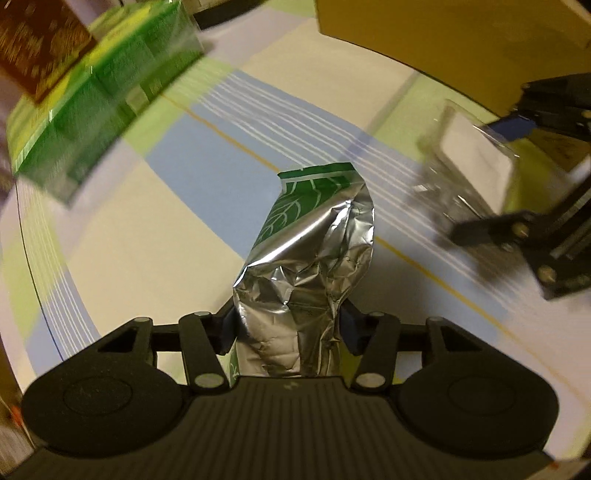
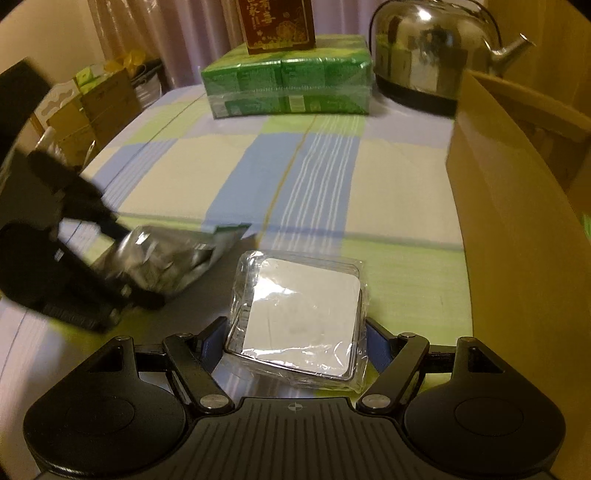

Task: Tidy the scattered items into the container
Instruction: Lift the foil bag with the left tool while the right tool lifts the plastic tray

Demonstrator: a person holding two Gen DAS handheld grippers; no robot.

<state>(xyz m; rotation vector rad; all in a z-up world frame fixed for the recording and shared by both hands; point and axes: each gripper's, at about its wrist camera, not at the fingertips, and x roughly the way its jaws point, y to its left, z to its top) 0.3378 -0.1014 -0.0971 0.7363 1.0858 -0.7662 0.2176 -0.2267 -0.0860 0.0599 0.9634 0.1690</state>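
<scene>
My left gripper [image 1: 290, 328] is shut on a crumpled silver foil packet with a green leaf print [image 1: 306, 258], held above the checked tablecloth. The packet and left gripper also show blurred in the right wrist view [image 2: 162, 258]. My right gripper [image 2: 295, 347] is shut on a square white item wrapped in clear plastic [image 2: 299, 314]; it also shows in the left wrist view [image 1: 476, 158]. The cardboard box [image 2: 517, 229] stands at the right, its wall close beside the right gripper, and shows at the top right of the left wrist view [image 1: 424, 44].
A green shrink-wrapped pack [image 2: 288, 81] with a dark red box [image 2: 277, 26] on top stands at the far side of the table. A steel kettle [image 2: 428, 48] stands to its right. Cardboard boxes [image 2: 92, 107] sit beyond the table's left edge.
</scene>
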